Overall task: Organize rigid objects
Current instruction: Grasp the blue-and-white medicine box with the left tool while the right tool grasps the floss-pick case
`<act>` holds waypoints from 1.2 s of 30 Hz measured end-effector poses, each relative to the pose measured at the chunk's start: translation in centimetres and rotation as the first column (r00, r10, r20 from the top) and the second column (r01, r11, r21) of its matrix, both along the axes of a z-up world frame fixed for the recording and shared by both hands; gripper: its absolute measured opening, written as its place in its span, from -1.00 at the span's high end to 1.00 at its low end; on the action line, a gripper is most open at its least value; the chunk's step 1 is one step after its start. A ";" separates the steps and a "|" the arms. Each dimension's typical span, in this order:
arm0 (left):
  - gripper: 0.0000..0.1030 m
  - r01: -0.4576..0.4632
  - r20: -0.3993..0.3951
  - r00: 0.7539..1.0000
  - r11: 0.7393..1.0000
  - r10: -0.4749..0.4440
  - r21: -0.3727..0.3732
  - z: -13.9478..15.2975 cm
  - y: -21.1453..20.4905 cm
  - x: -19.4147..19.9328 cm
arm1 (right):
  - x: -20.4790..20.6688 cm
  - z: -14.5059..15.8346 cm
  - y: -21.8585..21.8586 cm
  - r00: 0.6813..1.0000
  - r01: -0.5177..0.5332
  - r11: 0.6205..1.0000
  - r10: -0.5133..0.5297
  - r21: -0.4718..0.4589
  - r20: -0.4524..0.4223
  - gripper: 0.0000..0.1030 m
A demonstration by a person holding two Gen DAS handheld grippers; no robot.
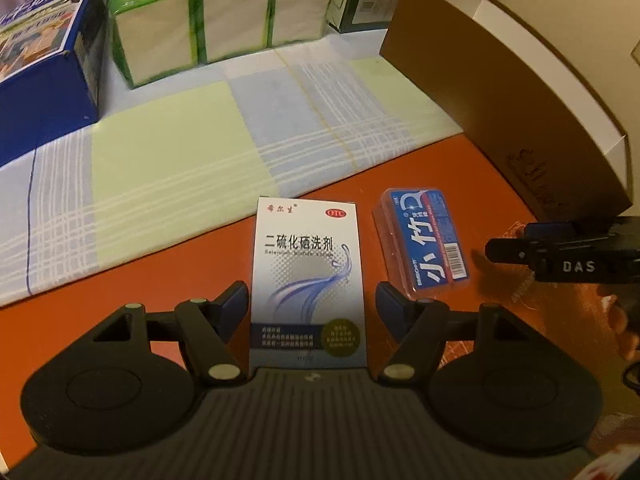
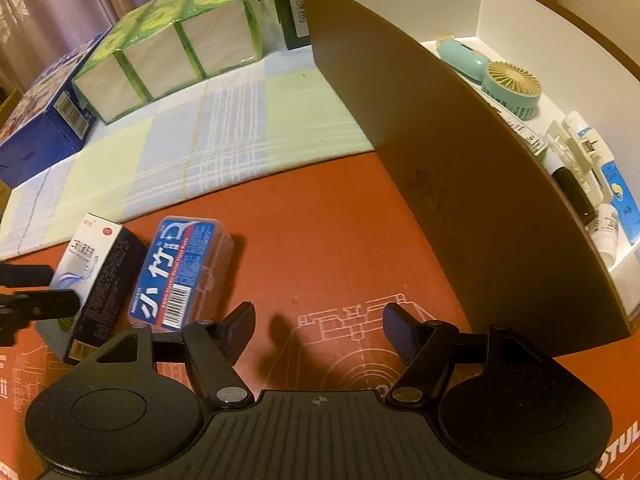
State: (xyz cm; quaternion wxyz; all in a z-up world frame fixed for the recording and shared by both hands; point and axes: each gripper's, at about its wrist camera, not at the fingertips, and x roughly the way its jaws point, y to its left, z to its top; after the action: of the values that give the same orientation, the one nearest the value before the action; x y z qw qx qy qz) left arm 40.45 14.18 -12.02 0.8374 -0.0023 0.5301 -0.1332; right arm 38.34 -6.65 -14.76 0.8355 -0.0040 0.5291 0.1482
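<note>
Sorting partly done: fan (image 2: 510, 90) and tubes already inside brown box (image 2: 420, 168). Left on worktop (image 2: 340, 240): medicine carton (image 1: 308, 280) between spread left claw (image 1: 310, 300), untouched; floss case (image 1: 424, 240) beside. Right claw (image 2: 318, 328) spread, empty.

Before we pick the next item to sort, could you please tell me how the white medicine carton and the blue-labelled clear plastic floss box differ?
The white cardboard medicine carton is larger and taller than the blue-labelled clear plastic floss box. The carton is opaque card; the floss box is see-through plastic. The carton sits between the open fingers of the left hand-held gripper, while the floss box lies outside them. Both lie flat, side by side, on the orange mat.
</note>
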 end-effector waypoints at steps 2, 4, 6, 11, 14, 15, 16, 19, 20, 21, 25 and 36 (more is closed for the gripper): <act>-0.23 -0.008 0.013 1.000 1.000 0.007 0.020 -0.3 -0.4 0.1 | 0.1 0.1 0.6 1.000 -0.014 1.000 0.014 0.012 -0.001 -0.31; -0.18 -0.022 0.029 0.999 0.999 0.022 0.028 -0.4 -0.5 0.1 | 0.2 0.2 1.5 0.999 -0.034 0.999 0.034 0.022 0.003 -0.31; -0.18 -0.049 0.039 0.998 0.998 0.048 0.029 -0.4 -0.3 0.2 | 0.2 0.4 2.5 0.998 -0.059 0.998 0.058 0.035 0.008 -0.31; -0.18 -0.134 0.049 0.990 0.990 0.132 0.038 -0.5 0.8 0.0 | 0.3 0.7 5.1 0.993 -0.114 0.992 0.113 0.059 0.011 -0.31; -0.18 -0.179 0.050 0.983 0.983 0.177 0.048 -0.5 1.6 -0.2 | 0.5 0.3 6.7 0.992 -0.128 0.990 0.128 0.053 0.006 -0.31; -0.18 -0.190 0.050 0.981 0.980 0.188 0.053 -0.5 1.8 -0.3 | 0.8 0.1 7.0 0.992 -0.126 0.991 0.126 0.046 0.003 -0.31; -0.18 -0.201 0.051 0.979 0.978 0.198 0.057 -0.4 1.9 -0.4 | 0.9 0.0 7.4 0.993 -0.120 0.992 0.120 0.042 0.001 -0.31; -0.18 -0.230 0.048 0.973 0.971 0.227 0.061 -0.4 2.3 -0.8 | 1.3 -0.3 8.4 0.993 -0.115 0.993 0.116 0.030 -0.010 -0.31; -0.18 -0.236 0.047 0.971 0.970 0.234 0.061 -0.4 2.4 -1.0 | 1.4 -0.5 8.8 0.993 -0.118 0.993 0.118 0.023 -0.013 -0.31; -0.18 -0.244 0.047 0.969 0.968 0.241 0.061 -0.4 2.5 -1.1 | 1.5 -0.7 8.9 0.993 -0.119 0.993 0.120 0.021 -0.014 -0.31; -0.18 -0.262 0.044 0.965 0.963 0.260 0.060 -0.3 2.9 -1.7 | 1.4 -1.3 9.7 0.989 -0.149 0.989 0.149 0.000 -0.004 -0.21; -0.18 -0.245 0.033 0.969 0.969 0.243 0.043 -0.2 2.0 -4.8 | -1.3 -1.6 8.6 0.939 -0.343 0.939 0.343 -0.008 0.022 -0.11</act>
State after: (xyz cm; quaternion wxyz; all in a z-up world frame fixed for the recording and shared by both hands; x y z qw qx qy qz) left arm 35.61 16.18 -12.20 0.8546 -0.0463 0.5170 -0.0169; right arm 37.01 2.00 -16.37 0.8031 -0.0995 0.5108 0.2901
